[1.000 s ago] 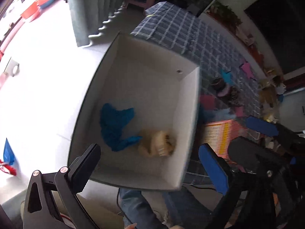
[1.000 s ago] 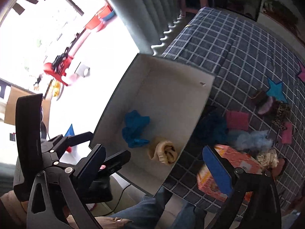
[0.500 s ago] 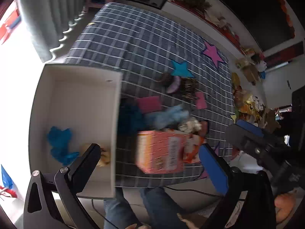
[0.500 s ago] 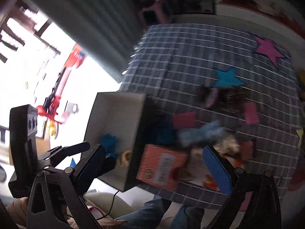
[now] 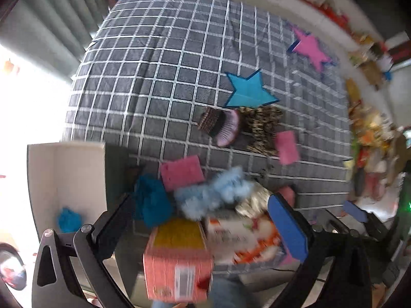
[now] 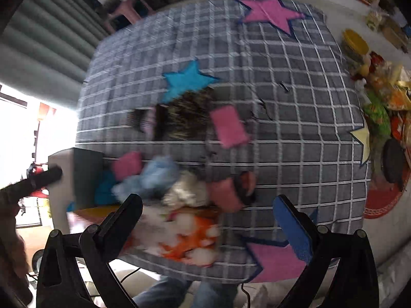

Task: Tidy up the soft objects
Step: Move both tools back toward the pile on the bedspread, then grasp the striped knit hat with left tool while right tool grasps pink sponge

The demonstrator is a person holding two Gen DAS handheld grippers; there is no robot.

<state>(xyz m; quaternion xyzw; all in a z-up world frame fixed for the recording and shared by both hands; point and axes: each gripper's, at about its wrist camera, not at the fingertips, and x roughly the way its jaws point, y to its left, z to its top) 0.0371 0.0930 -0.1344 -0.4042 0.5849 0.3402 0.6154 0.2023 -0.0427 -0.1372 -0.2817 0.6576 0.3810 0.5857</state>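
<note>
Across the upper half of the left wrist frame, the grey checked cloth [image 5: 159,59] is lying bare, giving wide open room up to its far edge. At lower left, a white box [image 5: 41,177] is standing at the cloth's near corner, a blue cloth [image 5: 69,219] lying inside it. Soft things are crowding the lower centre: a teal piece [image 5: 151,202] is touching a pink sponge [image 5: 181,173] and a fluffy light-blue piece [image 5: 213,192], with a pink carton [image 5: 177,264] lying at the near edge. Higher up, a leopard-print piece [image 5: 262,128] is sitting just below a blue star [image 5: 246,89].

The left gripper [image 5: 200,220] is hovering above the pile, fingers spread wide, gripping nothing. In the right wrist frame, the right gripper [image 6: 208,218] is likewise hanging spread and empty over the near edge; this frame is blurred.
</note>
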